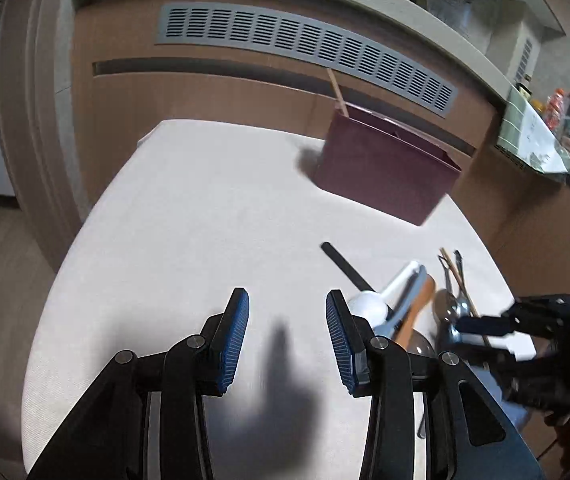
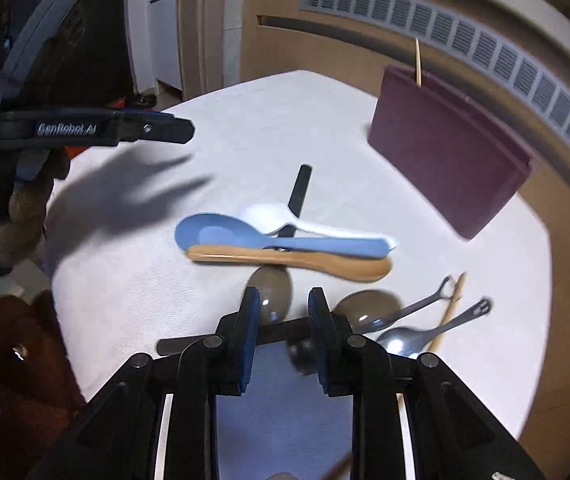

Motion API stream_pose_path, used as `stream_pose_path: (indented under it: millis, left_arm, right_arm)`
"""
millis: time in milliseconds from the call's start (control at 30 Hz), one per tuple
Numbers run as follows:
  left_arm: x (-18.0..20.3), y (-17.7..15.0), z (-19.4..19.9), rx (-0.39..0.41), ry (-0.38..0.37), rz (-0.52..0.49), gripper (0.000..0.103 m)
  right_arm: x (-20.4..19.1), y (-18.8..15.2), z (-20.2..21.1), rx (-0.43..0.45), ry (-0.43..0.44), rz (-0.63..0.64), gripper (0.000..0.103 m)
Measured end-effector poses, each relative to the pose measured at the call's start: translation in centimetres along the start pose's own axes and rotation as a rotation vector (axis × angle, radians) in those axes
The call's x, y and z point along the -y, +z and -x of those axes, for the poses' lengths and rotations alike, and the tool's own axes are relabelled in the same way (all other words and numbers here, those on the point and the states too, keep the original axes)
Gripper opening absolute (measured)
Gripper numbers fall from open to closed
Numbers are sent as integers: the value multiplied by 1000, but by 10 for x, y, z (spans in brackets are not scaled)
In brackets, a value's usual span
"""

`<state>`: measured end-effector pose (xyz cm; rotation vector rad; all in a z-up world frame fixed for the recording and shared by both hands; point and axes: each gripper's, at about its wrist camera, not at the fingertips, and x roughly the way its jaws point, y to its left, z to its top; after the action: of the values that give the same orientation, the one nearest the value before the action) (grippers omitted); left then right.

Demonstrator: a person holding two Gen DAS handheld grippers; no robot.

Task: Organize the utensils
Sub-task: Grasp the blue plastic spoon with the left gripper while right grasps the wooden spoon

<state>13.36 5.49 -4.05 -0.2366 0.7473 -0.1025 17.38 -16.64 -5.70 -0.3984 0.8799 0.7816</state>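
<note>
A white tabletop [image 2: 365, 184] stood by a brown wall, with spoons lying in a heap near its right edge.

The dark red box [image 2: 445, 152] stood at the far side of the tabletop with one thin stick [image 2: 417, 62] poking out of it. The blue spoon [image 2: 269, 238], the wooden spoon [image 2: 293, 262] and the white spoon [image 2: 285, 216] lay side by side, their long way running across, left to right. The right gripper [image 2: 283, 306] was just in front of them, above a dark spoon bowl [image 2: 271, 290], with its jaws partly spread and nothing pinched. The left gripper [image 1: 287, 312] had its jaws spread wide and empty over bare tabletop; the heap lay off to its right. So the right hand looked nearer to the spoons. It would probably have to pinch a handle across its thin side.
</note>
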Motion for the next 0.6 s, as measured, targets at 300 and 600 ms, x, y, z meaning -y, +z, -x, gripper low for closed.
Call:
stream_pose_path:
  millis: [300,600]
  left_arm:
    - [22,-12,-19,-67,-58,-52,41]
    - [13,-14,-20,-81,-63,-20,41]
  right_arm:
    - [19,12,-16,50,-9,-378,25]
    - [-23,12,-32,5,-183,-93,23]
